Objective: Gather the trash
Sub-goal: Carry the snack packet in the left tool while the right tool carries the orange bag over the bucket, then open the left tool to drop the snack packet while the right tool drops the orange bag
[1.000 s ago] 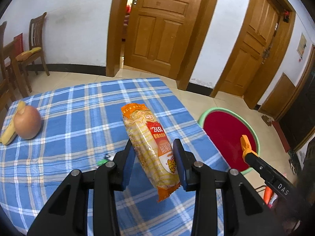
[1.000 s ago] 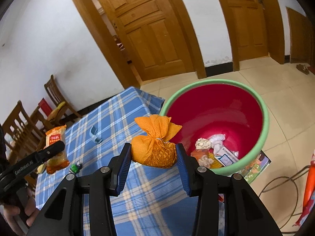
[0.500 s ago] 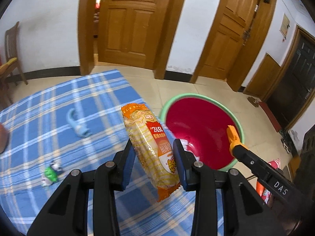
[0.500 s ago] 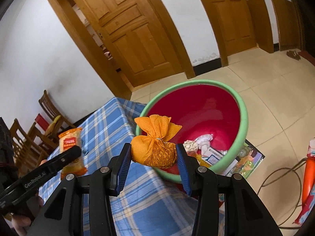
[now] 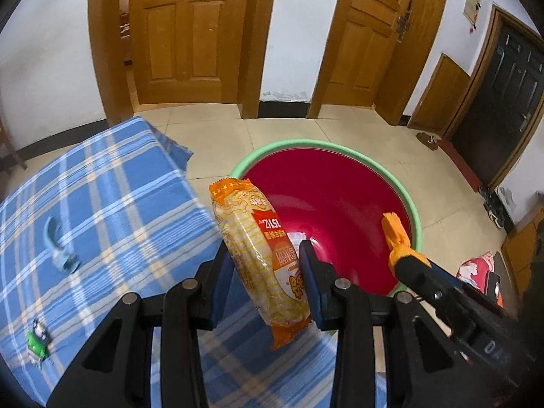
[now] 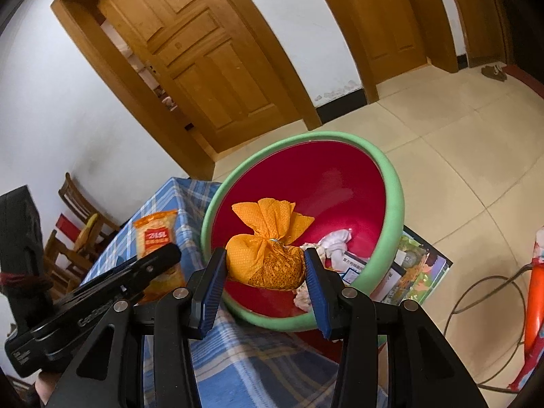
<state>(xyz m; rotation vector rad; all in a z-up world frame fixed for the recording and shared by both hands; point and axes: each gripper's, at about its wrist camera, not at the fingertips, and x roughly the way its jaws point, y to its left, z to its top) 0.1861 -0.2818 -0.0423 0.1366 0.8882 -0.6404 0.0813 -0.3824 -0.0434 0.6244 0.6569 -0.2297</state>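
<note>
Left gripper [image 5: 265, 272] clamped on a long orange-and-yellow plastic snack packet [image 5: 261, 255], pads on both flat sides, packet tilted with its top leaning far-left and bottom seam hanging below the fingers. It's held above the right edge of the blue plaid tablecloth [image 5: 102, 197], just left of the big round basin, red inside with a green rim [image 5: 326, 144], which sits on the tiled floor beside the table.

Right gripper [image 6: 265, 268] clamped on an orange tied-off mesh cloth bundle [image 6: 268, 255], knot and loose ends pointing up and far. Bundle hangs over the basin's [image 6: 396, 204] near-left rim, above the red interior. Basin already has crumpled white paper [image 6: 336, 241] and a printed carton in the bottom.

On the tablecloth: a pale blue plastic hook-shaped piece [image 5: 57, 244] at left, a small green-and-white wrapper [image 5: 37, 340] near-left.

Right wrist view also shows the snack packet [image 6: 156, 234] in the left gripper's [image 6: 159, 261] finger, left of the basin.
</note>
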